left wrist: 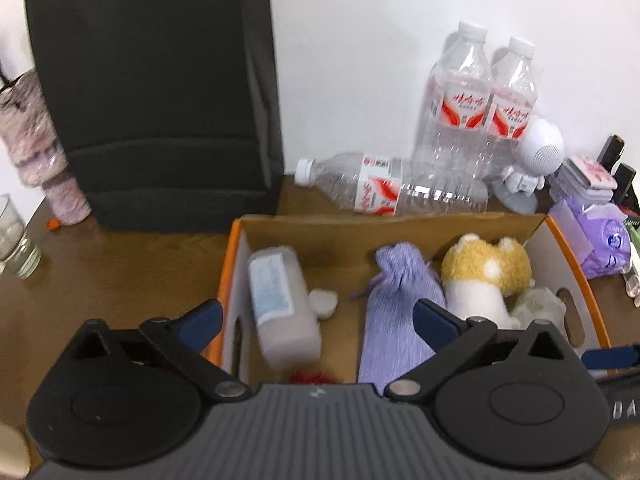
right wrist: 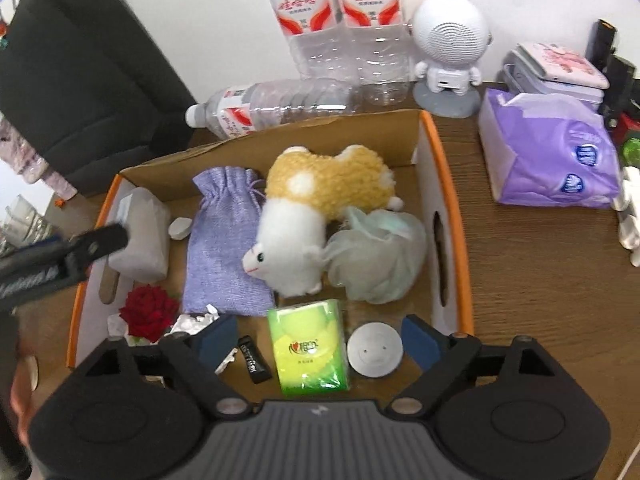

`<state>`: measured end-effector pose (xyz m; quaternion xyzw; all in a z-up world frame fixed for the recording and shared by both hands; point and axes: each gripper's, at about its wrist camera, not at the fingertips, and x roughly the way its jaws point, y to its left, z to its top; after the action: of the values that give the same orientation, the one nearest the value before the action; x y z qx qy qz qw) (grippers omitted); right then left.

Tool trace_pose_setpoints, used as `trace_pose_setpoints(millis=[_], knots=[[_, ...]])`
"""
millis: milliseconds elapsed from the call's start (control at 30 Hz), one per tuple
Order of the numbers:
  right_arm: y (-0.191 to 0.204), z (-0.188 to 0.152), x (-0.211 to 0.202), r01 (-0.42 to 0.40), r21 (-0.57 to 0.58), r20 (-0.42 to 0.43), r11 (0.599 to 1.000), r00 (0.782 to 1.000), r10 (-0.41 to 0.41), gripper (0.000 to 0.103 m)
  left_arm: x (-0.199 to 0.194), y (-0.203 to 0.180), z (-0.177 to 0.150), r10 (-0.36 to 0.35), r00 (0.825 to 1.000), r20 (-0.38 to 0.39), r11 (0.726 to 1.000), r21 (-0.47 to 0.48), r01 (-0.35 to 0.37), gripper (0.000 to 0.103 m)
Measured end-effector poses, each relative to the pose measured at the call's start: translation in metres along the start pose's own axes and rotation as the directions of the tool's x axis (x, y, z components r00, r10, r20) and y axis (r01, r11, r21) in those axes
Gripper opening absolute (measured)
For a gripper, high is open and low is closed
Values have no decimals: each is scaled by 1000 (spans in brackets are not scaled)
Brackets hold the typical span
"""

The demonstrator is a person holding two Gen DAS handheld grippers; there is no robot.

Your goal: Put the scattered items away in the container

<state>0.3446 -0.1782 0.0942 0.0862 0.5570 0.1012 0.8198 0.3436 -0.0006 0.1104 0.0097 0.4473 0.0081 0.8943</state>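
Note:
A cardboard box with an orange rim (right wrist: 452,200) stands on the brown table. Inside lie a pale bottle (left wrist: 280,304), a purple drawstring bag (right wrist: 224,240), a yellow-and-white plush toy (right wrist: 320,208), a green bath pouf (right wrist: 376,256), a red rose (right wrist: 148,312), a green tissue pack (right wrist: 308,348), a round silver disc (right wrist: 374,350) and a small black stick (right wrist: 253,360). My left gripper (left wrist: 318,316) hangs open over the box's left part, above the bottle, with nothing between its pads. My right gripper (right wrist: 318,336) stands open above the tissue pack, gripping nothing.
Behind the box, one clear water bottle (left wrist: 392,188) lies flat and two stand upright (right wrist: 340,20). A white astronaut speaker (right wrist: 448,40), a purple tissue pack (right wrist: 548,152) and small cases sit to the right. A black bag (left wrist: 160,92), a pink furry item (left wrist: 36,144) and a glass (left wrist: 12,240) are at the left.

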Motion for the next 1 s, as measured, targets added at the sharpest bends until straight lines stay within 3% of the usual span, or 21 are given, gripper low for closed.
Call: trace_pose_setpoints(millis=[233, 567, 1000], knots=[[12, -5, -28, 38, -8, 20, 999, 999, -38, 89, -29, 2, -13, 6, 997, -83, 1000, 4, -6, 103], [37, -25, -77, 27, -53, 84, 998, 996, -22, 89, -84, -2, -34, 2, 999, -47, 1000, 31, 0, 103], [55, -48, -131, 12, -80, 182, 997, 983, 3, 90, -143, 1, -39, -22, 999, 38, 1000, -18, 23, 103]])
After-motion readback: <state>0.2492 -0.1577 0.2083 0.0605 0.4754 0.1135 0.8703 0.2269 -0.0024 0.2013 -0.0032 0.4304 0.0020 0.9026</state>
